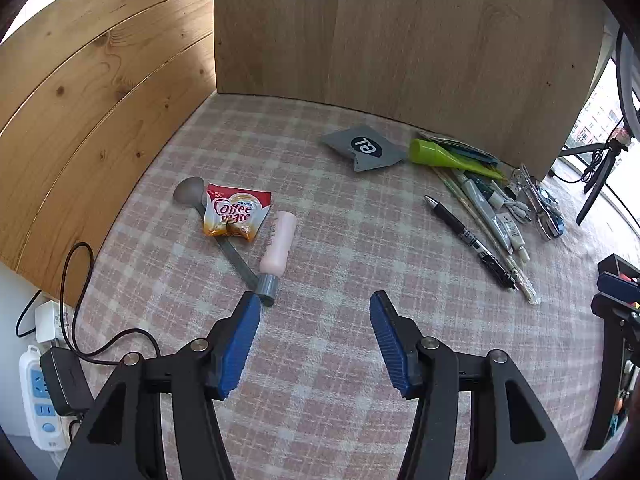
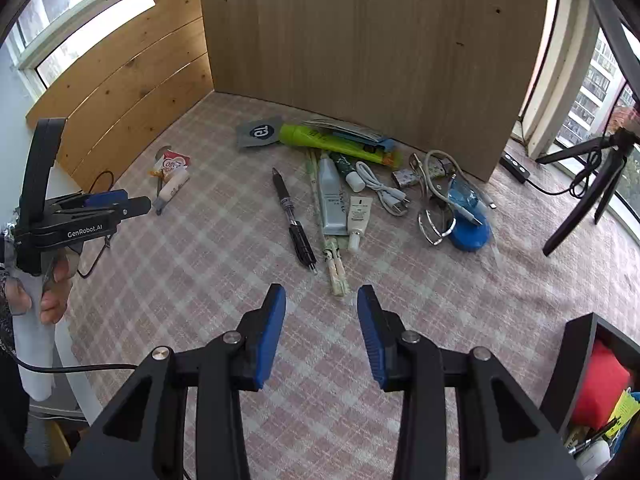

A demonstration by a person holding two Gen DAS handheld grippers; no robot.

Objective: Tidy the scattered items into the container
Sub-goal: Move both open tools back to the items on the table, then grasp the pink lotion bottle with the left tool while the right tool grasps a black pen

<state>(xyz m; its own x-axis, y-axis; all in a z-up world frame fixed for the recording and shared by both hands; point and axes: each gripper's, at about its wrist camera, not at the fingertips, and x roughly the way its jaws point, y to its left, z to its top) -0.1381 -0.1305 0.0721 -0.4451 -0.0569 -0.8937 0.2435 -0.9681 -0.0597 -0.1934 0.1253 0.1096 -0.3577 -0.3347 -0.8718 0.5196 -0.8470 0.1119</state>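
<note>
Left gripper (image 1: 315, 306) fingers spread apart, nothing between them; right gripper (image 2: 321, 300) same, narrower gap. Container (image 2: 576, 360) at far right of right fingers, already holding red item (image 2: 602, 384) and others. Still scattered on checked tabletop (image 2: 224, 280): pen (image 2: 294, 220), tubes (image 2: 332, 204), cable (image 2: 382, 190) ahead of right fingers; spoon (image 1: 218, 224), coffee sachet (image 1: 236, 214), pink tube (image 1: 278, 246) just ahead-left of left fingers. Judged partly done, most left.

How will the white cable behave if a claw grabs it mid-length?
The white cable lies in loose curves, so it's probably floppy and light. Its ends would likely dangle, and may drag the tube beside it.
</note>
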